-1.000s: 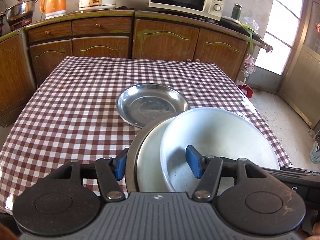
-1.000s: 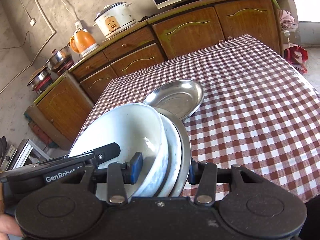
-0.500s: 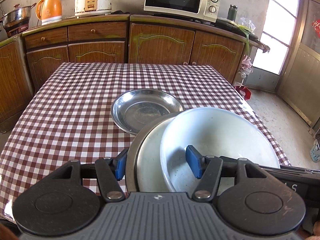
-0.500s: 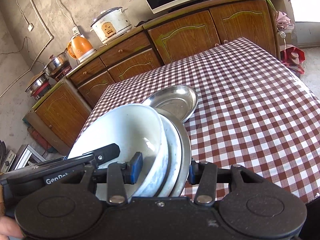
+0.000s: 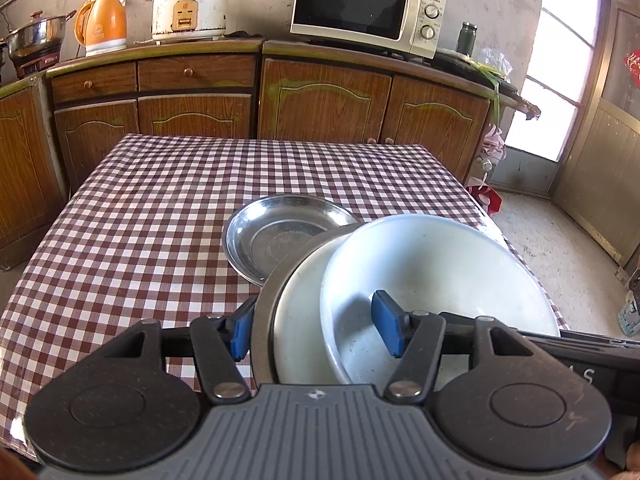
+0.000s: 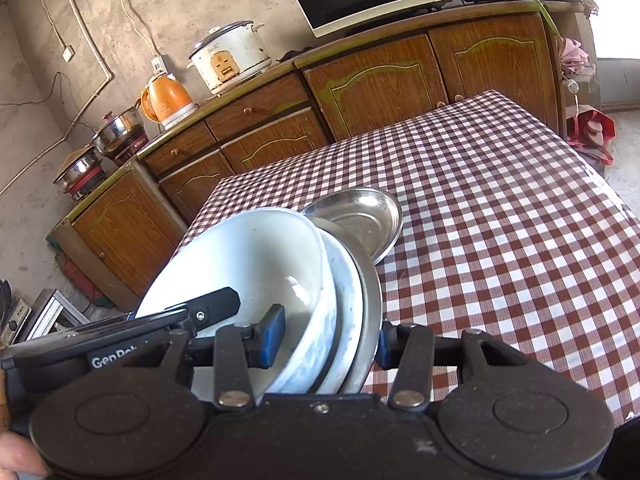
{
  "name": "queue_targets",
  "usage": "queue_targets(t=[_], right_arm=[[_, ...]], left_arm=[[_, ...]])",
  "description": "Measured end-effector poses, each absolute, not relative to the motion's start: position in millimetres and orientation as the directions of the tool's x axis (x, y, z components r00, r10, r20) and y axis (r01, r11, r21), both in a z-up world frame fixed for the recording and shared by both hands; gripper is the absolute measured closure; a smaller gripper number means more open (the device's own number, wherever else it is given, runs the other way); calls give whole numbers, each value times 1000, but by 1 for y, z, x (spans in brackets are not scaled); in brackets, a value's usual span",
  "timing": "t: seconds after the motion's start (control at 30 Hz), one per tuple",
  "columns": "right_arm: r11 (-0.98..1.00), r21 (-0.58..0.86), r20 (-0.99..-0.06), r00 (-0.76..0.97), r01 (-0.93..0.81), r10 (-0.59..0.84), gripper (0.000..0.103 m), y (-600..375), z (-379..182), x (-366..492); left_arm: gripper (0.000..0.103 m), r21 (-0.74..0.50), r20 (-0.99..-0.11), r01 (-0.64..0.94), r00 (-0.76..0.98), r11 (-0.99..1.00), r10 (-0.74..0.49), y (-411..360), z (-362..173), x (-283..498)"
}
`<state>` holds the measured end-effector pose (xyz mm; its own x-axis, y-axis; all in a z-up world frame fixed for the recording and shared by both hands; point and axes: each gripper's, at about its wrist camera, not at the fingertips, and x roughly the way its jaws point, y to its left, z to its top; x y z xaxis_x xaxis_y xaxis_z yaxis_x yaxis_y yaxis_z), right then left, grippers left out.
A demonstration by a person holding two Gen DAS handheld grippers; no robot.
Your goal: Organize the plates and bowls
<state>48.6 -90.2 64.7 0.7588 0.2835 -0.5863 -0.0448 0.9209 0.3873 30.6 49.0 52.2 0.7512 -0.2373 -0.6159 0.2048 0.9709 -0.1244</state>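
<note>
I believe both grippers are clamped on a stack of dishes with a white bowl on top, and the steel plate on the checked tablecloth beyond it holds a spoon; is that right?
Nearly. The left gripper and right gripper do clamp the stack, white bowl on top, but the steel plate on the checked tablecloth is empty: no spoon. The left wrist view shows its bare inside.

We saw a white bowl [image 5: 436, 264] nested in a white plate [image 5: 304, 320] and a steel plate [image 5: 264, 304], all tilted; another steel plate [image 5: 280, 232] lay flat on the worktop [image 5: 140, 220].
</note>
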Motion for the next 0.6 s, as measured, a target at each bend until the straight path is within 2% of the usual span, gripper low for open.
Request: queue_targets(t=[0.6], right_arm=[[922,380,-563,774,-71,291,49,-91,75,66]], left_arm=[[42,-117,-590,203,773,972,-233,52,62,43]])
